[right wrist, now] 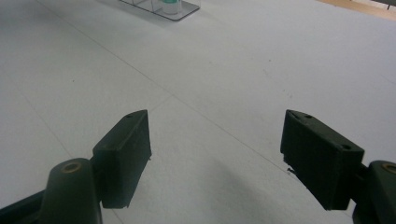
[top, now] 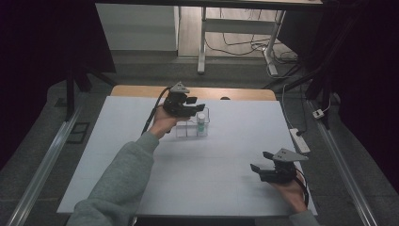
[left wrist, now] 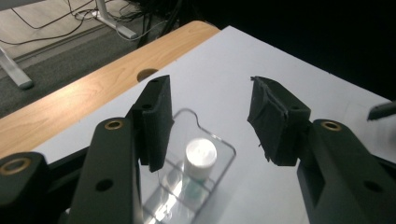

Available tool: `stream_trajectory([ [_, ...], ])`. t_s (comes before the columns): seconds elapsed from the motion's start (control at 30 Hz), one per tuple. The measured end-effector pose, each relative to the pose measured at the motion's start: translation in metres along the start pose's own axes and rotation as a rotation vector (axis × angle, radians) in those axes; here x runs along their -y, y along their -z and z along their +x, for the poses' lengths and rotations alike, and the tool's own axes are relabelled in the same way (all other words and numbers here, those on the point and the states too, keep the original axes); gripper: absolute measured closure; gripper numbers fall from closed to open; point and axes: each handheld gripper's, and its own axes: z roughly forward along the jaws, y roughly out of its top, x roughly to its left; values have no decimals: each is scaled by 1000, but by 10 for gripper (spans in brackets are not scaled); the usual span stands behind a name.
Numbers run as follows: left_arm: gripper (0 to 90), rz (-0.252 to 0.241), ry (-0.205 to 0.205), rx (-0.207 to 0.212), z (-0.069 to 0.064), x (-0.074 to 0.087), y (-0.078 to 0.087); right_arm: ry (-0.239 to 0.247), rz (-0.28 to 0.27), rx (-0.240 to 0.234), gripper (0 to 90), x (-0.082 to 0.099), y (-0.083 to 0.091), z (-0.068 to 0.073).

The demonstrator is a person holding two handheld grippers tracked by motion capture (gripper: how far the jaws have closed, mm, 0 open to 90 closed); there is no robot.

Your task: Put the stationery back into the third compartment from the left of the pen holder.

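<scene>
A clear plastic rack (top: 188, 130) stands on the white table top (top: 211, 160), toward the far middle. A small bottle with a white cap (top: 201, 121) stands upright in its right end. In the left gripper view the bottle (left wrist: 200, 161) sits in the rack (left wrist: 222, 158) just below the jaws. My left gripper (top: 196, 103) hovers above the rack, open, nothing between its fingers; seen from its own camera, the left gripper (left wrist: 208, 122) is spread wide. My right gripper (top: 261, 161) is open near the front right of the table, nothing in it, as the right gripper view (right wrist: 215, 158) confirms.
The rack's base (right wrist: 161, 8) shows far off in the right gripper view. A wooden desk edge (top: 141, 90) with a cable hole lies behind the white top. A power strip (top: 299, 140) lies on the floor at the right. Table legs and cables stand beyond.
</scene>
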Motion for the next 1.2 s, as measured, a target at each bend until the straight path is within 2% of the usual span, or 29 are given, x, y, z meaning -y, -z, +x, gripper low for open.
stream_trajectory([
  [0.17, 466, 20, -15, 8, -4, 11, 15, 4, 0, -1, 241, 0, 0, 1],
  [0.4, 451, 3, -19, 0, -9, 24, 39, 5, 0, -1, 241, 0, 1, 1],
  [0.53, 447, -5, -22, -43, -10, 36, 51, 6, 2, -6, 241, 0, 0, 1],
  [0.67, 445, 5, -23, -68, -10, 51, 63, 6, 3, -5, 241, 0, 0, 2],
  [0.87, 442, -14, -3, -89, -12, 74, 83, 9, 7, -4, 241, 0, 0, 2],
  [1.2, 424, 8, 18, -155, -13, 115, 111, 8, 4, -5, 241, 0, 0, 2],
])
